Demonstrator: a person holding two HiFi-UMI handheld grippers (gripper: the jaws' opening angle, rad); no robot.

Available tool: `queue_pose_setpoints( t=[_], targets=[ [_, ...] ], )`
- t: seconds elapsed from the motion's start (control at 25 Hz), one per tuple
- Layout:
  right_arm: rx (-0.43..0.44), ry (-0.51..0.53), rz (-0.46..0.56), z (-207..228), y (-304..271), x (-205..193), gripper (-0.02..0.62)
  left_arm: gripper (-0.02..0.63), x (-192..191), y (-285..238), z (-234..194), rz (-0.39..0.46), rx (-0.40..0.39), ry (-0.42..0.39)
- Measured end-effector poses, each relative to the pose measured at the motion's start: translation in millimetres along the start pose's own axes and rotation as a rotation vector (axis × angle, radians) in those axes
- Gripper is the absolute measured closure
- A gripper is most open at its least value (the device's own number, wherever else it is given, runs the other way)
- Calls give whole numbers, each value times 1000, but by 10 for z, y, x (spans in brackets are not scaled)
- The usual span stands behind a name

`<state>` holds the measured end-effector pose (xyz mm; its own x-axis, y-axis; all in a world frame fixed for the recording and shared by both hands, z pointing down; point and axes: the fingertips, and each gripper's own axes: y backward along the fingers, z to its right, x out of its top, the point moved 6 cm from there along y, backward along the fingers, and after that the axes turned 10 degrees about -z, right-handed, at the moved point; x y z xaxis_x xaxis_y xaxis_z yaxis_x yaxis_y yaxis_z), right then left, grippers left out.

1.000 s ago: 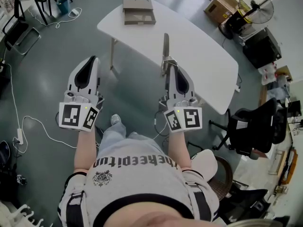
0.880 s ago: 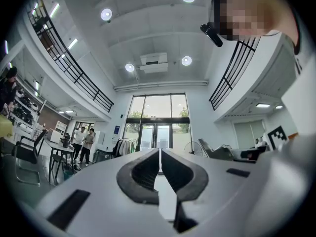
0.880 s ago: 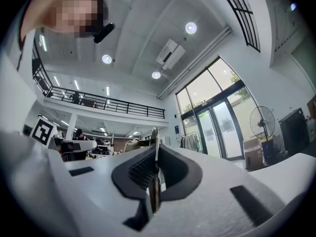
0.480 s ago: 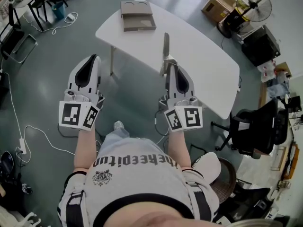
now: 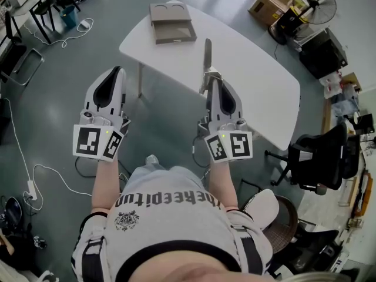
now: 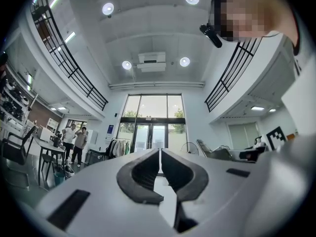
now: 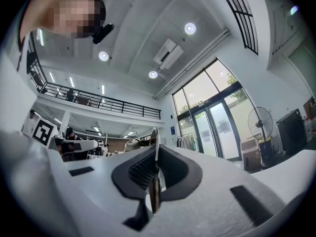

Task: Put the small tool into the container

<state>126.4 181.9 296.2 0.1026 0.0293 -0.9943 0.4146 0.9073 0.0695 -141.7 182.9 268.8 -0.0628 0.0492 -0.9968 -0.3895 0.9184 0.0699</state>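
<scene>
Right gripper point(image 5: 210, 76) is clamped on the small tool point(image 5: 207, 54), a thin flat strip poking out over the white table point(image 5: 258, 75). Container point(image 5: 172, 25) sits at the table's far end (brown, tray-like). Left gripper point(image 5: 117, 71) jaws are together, empty.
</scene>
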Motion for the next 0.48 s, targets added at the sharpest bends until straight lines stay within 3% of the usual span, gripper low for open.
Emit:
queue_pose_setpoints(
  t=[0.48],
  targets=[
    [-33, -5, -24, 9, -285, -74, 592, 594, -145, -200, -321, -17, -6, 48]
  ],
)
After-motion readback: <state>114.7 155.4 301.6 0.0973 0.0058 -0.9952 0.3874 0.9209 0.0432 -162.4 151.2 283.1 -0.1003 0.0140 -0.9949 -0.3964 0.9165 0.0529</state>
